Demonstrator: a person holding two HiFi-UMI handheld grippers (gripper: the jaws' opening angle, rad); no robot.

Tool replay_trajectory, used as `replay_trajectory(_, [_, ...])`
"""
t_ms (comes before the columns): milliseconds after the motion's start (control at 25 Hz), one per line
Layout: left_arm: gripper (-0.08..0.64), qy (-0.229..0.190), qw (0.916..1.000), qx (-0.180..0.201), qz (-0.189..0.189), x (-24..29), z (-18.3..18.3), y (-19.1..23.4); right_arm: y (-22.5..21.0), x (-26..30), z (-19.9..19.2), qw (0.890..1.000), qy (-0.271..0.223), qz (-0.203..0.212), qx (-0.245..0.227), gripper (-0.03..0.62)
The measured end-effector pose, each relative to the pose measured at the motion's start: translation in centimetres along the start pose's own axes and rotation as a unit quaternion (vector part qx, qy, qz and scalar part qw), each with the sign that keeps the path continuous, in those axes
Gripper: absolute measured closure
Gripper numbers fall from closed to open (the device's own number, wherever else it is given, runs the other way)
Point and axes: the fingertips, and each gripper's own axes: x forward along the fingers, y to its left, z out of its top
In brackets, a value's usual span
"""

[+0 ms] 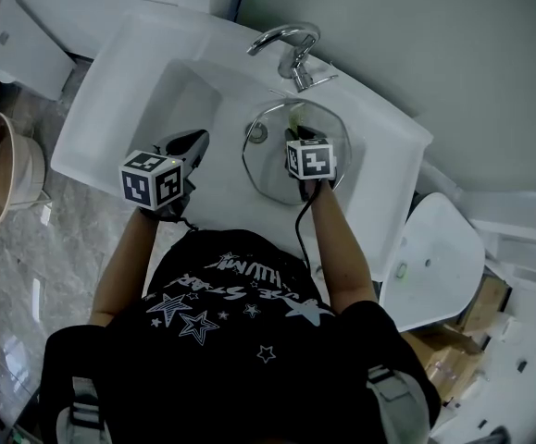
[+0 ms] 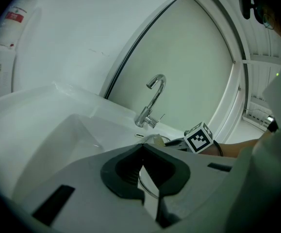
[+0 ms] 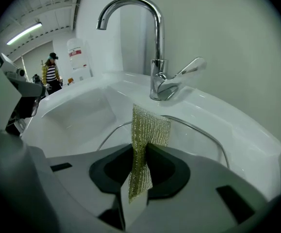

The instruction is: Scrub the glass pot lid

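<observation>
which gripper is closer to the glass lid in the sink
Right. The right gripper is over the glass lid, clamped on a scouring cloth; the left gripper hangs off to the lid's left, over the basin.

No word or number can be read with certainty. The black shirt (image 1: pixel 240 294) bears white lettering among star outlines, upside down in the head view and too distorted to transcribe. The marker cube (image 1: pixel 152 179) of the left gripper (image 1: pixel 196 141) and the marker cube (image 1: pixel 309 159) of the right gripper (image 1: pixel 302 133) show black-and-white square codes without characters. Red labels on a white container (image 2: pixel 15 16) and a white panel (image 3: pixel 75 52) are illegible.
</observation>
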Motion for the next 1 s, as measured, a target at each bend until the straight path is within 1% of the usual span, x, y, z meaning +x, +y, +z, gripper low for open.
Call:
replay_trajectory(240, [0.552, 0.001, 0.9999, 0.000, 0.010, 0.4, 0.0, 0.3, 1.8, 0.8, -0.4, 0.998, 0.018, 0.028, -0.057, 0.511])
replay_trajectory(440, [0.552, 0.005, 0.9998, 0.003, 0.019, 0.4, -0.3, -0.6, 3.4, 1.1, -1.2, 0.992, 0.030, 0.061, -0.107, 0.509])
replay_trajectory(600, [0.552, 0.008, 0.9995, 0.001, 0.029, 0.3, -0.8, -1.2, 5.5, 1.3, -2.2, 0.981, 0.047, 0.102, -0.160, 0.508])
replay_trajectory(720, [0.552, 0.007, 0.9993, -0.002, 0.037, 0.3, -1.0, -1.5, 6.7, 1.4, -2.8, 0.971, 0.060, 0.120, -0.198, 0.508])
replay_trajectory(1000, [0.552, 0.004, 0.9985, -0.010, 0.053, 0.2, -1.6, -2.4, 9.1, 1.1, -5.1, 0.949, 0.087, 0.177, -0.246, 0.508])
